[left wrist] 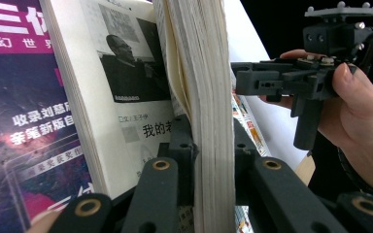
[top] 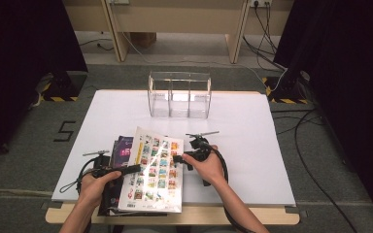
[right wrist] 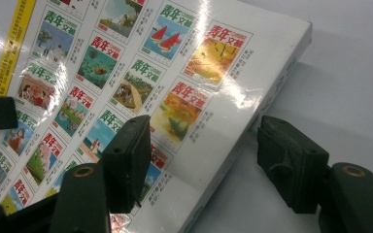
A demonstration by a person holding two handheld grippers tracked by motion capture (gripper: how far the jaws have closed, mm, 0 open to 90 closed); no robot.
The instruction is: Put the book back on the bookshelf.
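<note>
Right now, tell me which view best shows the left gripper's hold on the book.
The left gripper view: its jaws clamp the book's page block. The high view shows the left gripper at the tilted cover's edge; the right gripper view shows just the cover.

This looks like a recording lab or studio set-up, not a home. A white tabletop (top: pixel 252 141) sits on a plain wooden frame at the centre of the high view, on grey carpet (top: pixel 29 145). Black curtains (top: pixel 24 39) hang at the left and right edges. Yellow-and-black hazard tape (top: pixel 58 98) marks stand bases at both sides, cables (top: pixel 315 160) trail over the floor at right, and a taped figure five (top: pixel 64 131) lies on the carpet at left.
</note>
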